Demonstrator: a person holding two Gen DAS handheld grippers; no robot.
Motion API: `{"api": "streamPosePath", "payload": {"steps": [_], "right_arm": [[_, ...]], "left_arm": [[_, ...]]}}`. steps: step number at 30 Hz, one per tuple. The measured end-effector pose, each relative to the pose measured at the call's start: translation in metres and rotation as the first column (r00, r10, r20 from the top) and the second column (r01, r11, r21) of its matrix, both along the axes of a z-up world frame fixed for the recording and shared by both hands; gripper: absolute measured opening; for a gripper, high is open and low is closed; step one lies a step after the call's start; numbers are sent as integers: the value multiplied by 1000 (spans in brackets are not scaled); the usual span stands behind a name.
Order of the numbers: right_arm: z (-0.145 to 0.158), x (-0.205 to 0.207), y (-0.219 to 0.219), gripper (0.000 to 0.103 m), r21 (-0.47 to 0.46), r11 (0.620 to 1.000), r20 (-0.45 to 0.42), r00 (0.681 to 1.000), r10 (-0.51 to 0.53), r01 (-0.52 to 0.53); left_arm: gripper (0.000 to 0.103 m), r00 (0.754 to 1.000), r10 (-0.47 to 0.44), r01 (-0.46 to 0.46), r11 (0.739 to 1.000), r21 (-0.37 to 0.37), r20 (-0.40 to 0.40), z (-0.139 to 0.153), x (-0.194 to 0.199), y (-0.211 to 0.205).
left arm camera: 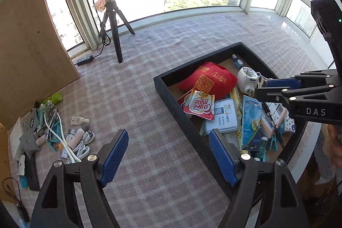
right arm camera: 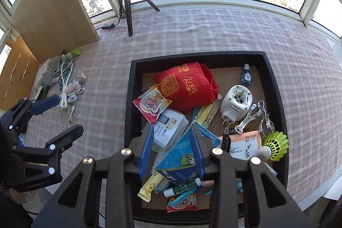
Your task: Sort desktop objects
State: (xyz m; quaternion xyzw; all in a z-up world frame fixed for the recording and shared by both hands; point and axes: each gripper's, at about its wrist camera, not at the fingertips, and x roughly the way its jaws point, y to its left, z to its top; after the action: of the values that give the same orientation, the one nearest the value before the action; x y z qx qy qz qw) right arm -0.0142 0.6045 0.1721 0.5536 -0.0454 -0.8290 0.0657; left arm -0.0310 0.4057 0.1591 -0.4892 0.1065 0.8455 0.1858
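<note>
A black tray (left arm camera: 168, 99) (right arm camera: 132, 99) on the checked cloth holds many small items: a red bag (right arm camera: 183, 84), a Coffee mate sachet (left arm camera: 199, 105) (right arm camera: 152, 104), a white plug-in device (right arm camera: 235, 104) and a green shuttlecock (right arm camera: 274, 144). My right gripper (right arm camera: 172, 151) (left arm camera: 261, 88) hangs open over the tray. A blue cartoon packet (right arm camera: 181, 153) (left arm camera: 251, 121) stands on edge just beneath its fingertips, apart from them. My left gripper (left arm camera: 168, 155) (right arm camera: 70, 112) is wide open and empty, straddling the tray's left wall. A loose pile of cables and tubes (left arm camera: 64, 131) (right arm camera: 66, 82) lies far left.
A ring light on a black tripod (left arm camera: 115, 20) (right arm camera: 128, 3) stands at the back by the windows. A wooden board (left arm camera: 27, 35) leans at the left behind the pile. Bare checked cloth (left arm camera: 139, 89) lies between pile and tray.
</note>
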Motion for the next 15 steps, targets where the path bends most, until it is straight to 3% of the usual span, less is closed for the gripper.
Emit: {"api": "streamPosePath", "payload": {"steps": [10,15], "right_arm": [[-10,33,-128,41,71,995,-93,993,76,-70],[-16,46,-186,44,57,994,-97,990,103,-98]], "left_arm": [[77,982,188,-188,982,-2,18,-12,27,-136],[77,964,264,-264,965,7,29,-17,41,-198]]}}
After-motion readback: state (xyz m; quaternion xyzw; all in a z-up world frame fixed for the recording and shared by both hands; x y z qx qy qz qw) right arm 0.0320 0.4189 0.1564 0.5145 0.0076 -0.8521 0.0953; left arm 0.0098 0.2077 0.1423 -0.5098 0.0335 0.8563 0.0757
